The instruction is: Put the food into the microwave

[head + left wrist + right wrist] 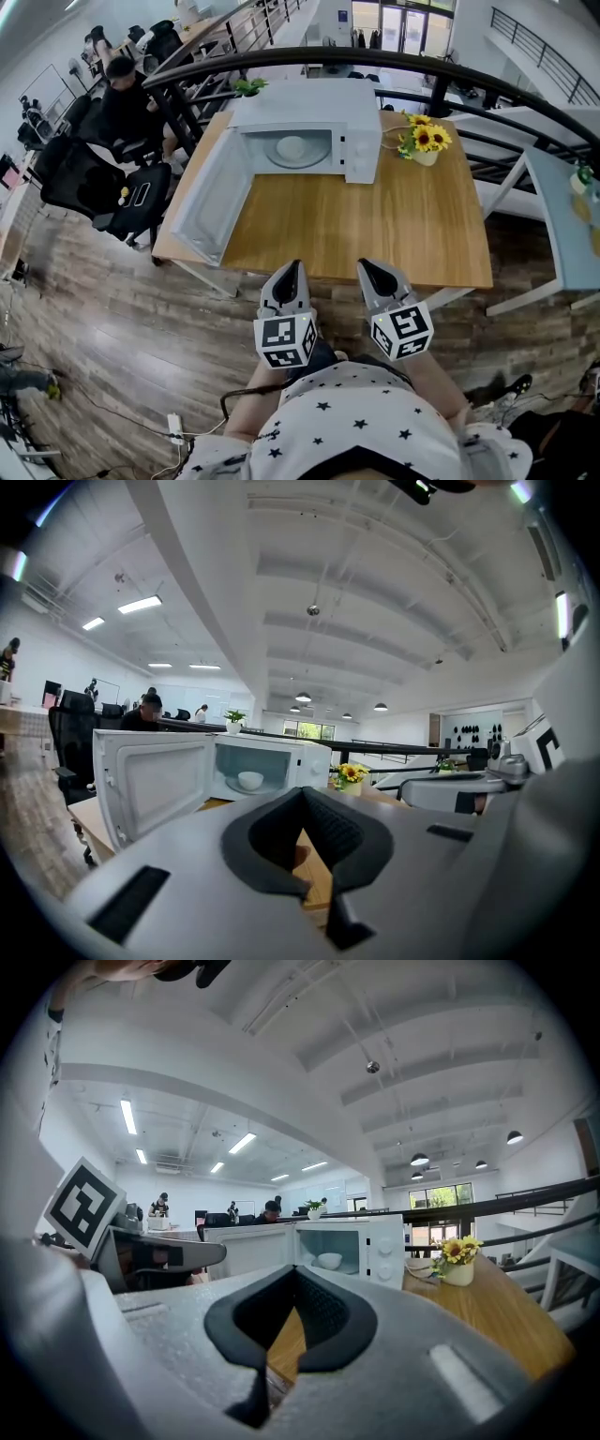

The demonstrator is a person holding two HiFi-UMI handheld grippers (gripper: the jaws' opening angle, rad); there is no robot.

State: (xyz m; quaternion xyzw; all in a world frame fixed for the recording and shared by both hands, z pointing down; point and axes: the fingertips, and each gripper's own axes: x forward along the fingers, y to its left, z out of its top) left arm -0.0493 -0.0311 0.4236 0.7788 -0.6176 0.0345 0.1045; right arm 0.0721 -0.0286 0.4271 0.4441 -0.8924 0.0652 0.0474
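Bowl (292,147) sits inside the open microwave (361,141); left gripper (292,272) and right gripper (370,270), both closed and empty, should probably nudge the door (208,202) shut gently.

No text, label, brand or number can be read in any view.

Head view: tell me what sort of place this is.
Probably an open-plan office, perhaps on a raised level. Black office chairs stand beside a seated person, a black railing runs behind the wooden table, and a microwave sits open on that table.
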